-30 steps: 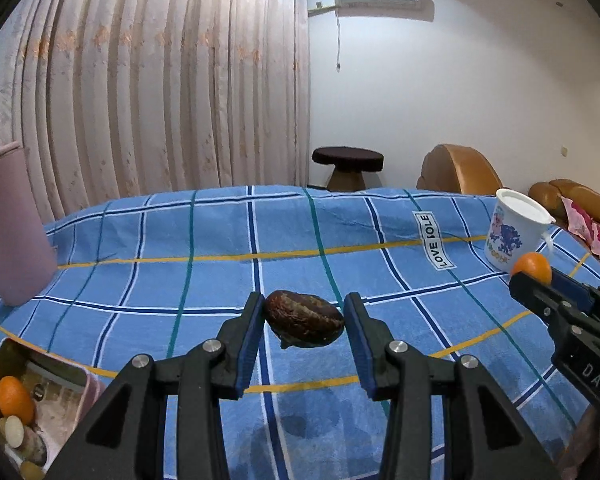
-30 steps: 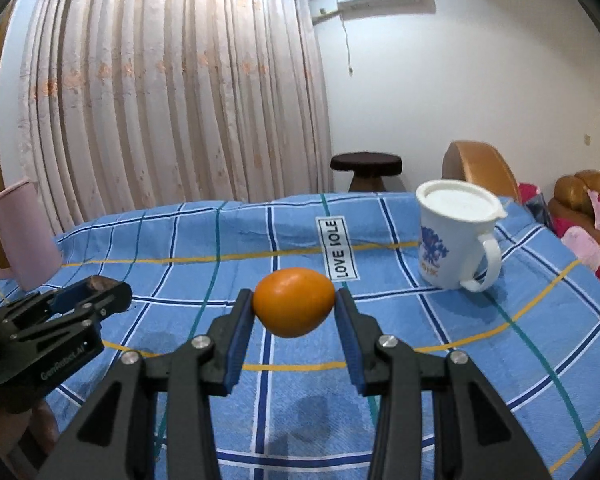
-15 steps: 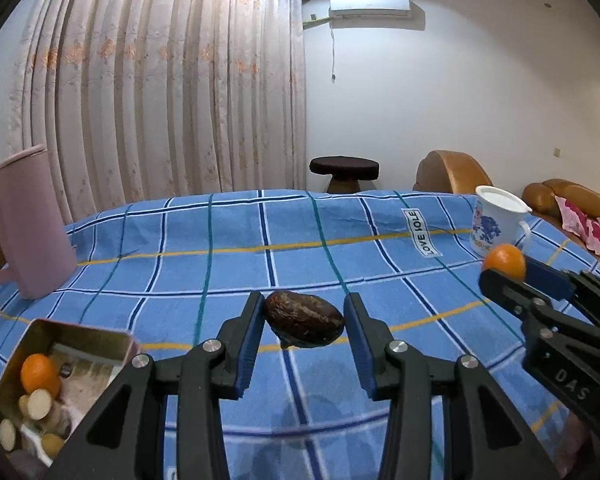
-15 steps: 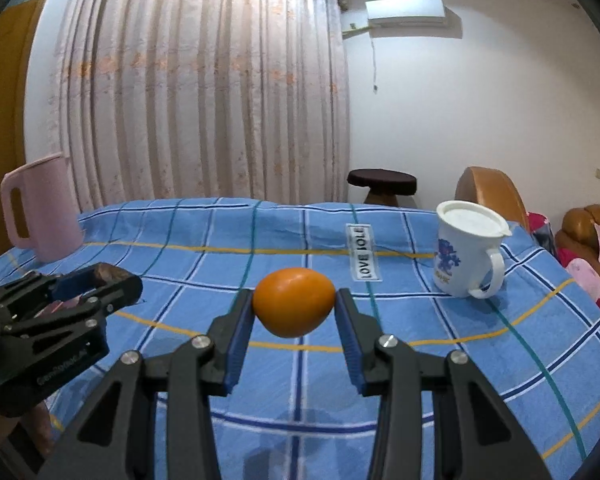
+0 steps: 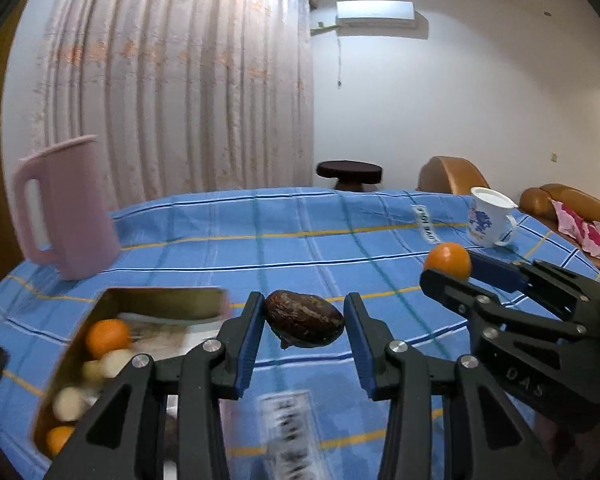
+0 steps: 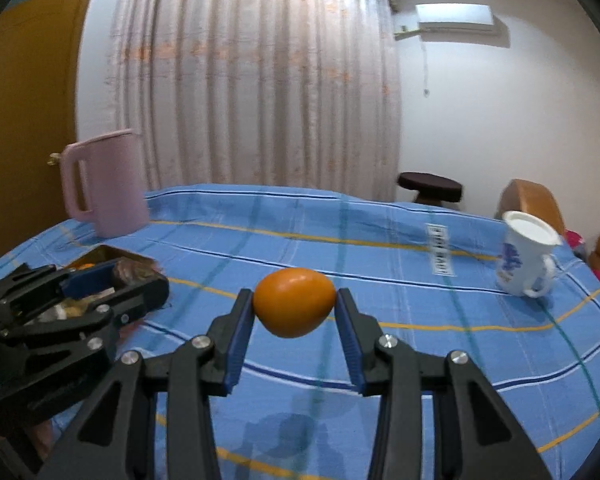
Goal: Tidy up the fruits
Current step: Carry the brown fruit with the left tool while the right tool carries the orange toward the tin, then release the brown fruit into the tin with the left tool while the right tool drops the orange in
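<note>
My left gripper's [image 5: 304, 322] fingers [image 5: 249, 334] are clamped on a dark brown wrinkled fruit [image 5: 304, 323], carried in the air above the cloth. My right gripper's [image 6: 294, 308] fingers [image 6: 240, 334] pinch an orange fruit [image 6: 294, 307] the same way, clear of the table.

Below and to the left of my left gripper I see a shallow tin tray [image 5: 162, 304] lying on the cloth. It holds an orange [image 5: 107, 337] near its far end, two pale round pieces [image 5: 114, 362] beside it, and another orange piece [image 5: 59, 439] at the near end; the rest is too blurred for me to tell. A pink jug [image 5: 66, 206] stands upright beyond the tray, handle to the left. A white mug [image 6: 526, 260] with a blue print stands well off to the right; I cannot tell what is in it.

The table wears a blue checked cloth [image 6: 380, 248] with yellow and green lines. Behind it hang pale curtains [image 6: 252, 80], with a white wall, an air conditioner [image 6: 454, 16], a dark round stool [image 6: 430, 186] and a tan sofa [image 5: 568, 202].
</note>
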`<state>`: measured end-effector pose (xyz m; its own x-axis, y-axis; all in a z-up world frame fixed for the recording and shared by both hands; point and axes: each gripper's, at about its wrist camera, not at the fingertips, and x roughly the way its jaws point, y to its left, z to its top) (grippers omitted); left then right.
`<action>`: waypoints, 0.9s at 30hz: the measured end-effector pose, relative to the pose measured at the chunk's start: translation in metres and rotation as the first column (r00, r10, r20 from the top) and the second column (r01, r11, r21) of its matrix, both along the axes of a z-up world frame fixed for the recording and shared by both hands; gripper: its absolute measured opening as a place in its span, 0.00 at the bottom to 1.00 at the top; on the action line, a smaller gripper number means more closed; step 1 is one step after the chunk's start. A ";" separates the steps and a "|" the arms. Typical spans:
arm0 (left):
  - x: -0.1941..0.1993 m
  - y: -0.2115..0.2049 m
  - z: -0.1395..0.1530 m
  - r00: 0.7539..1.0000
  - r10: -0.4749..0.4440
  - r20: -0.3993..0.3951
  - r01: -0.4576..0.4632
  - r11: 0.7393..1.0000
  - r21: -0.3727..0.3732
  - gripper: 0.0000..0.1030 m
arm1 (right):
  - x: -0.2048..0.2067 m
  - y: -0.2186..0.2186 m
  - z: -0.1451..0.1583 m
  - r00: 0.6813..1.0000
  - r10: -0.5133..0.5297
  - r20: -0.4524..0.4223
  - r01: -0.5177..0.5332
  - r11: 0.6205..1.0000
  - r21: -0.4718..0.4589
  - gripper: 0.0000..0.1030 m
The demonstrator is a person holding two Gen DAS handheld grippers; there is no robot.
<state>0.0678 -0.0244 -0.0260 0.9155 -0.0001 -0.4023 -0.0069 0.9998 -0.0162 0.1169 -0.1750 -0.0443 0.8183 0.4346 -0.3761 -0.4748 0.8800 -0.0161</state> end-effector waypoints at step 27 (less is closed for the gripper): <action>-0.046 0.135 -0.023 0.964 0.233 -0.126 -0.237 0.971 -0.017 0.42 | -0.040 0.166 -0.026 0.936 0.335 -0.105 -0.345 0.933 -0.103 0.43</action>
<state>0.0217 0.1107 -0.0491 0.8351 0.1943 -0.5147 -0.2451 0.9690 -0.0319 0.0773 -0.0088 -0.0700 0.5925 0.6296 -0.5025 -0.7493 0.6598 -0.0568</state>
